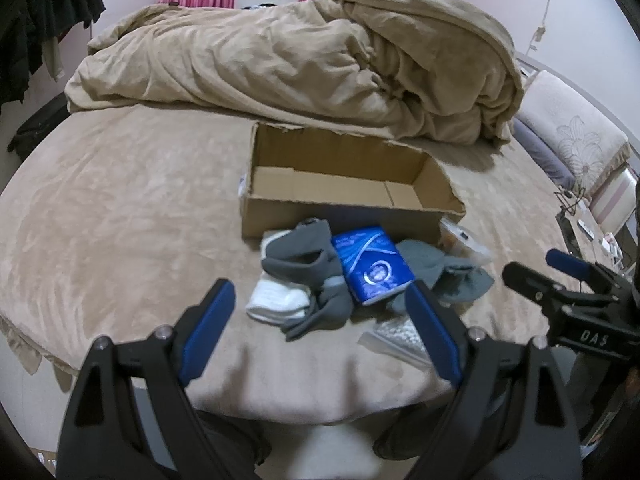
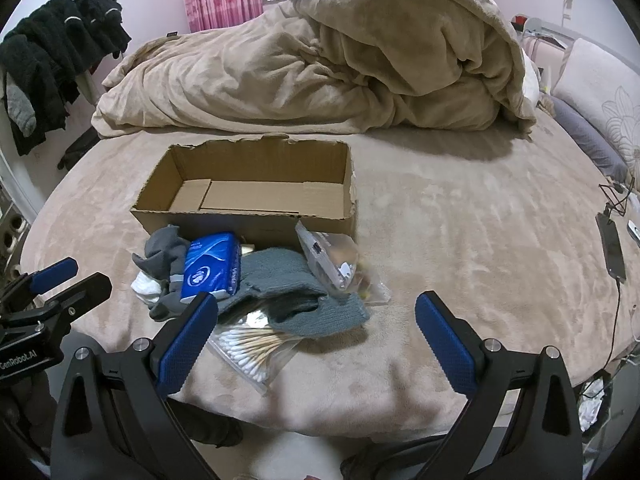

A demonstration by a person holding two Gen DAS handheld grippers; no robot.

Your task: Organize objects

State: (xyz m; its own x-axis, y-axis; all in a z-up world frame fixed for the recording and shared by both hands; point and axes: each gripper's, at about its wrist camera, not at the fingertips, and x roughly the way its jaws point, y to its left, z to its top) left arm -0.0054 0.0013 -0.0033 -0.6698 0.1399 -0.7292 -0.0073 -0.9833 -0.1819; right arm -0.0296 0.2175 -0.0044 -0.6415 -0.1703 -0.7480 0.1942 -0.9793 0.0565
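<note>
Both views are taken from the bed's near edge, facing the cardboard box (image 1: 344,184) (image 2: 256,196) and window; the shared pile is seen close, perhaps slightly blurred.

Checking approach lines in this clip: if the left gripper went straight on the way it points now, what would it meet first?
Probably the pile before the cardboard box: the open left gripper points at the dark grey sock and blue tissue pack. Which comes first is unclear.

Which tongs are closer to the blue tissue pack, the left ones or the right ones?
Left. The left tongs hang open just in front of the blue tissue pack, almost lined up with it. The right tongs hang open too, farther off to its right, nearer the cotton swabs.
</note>
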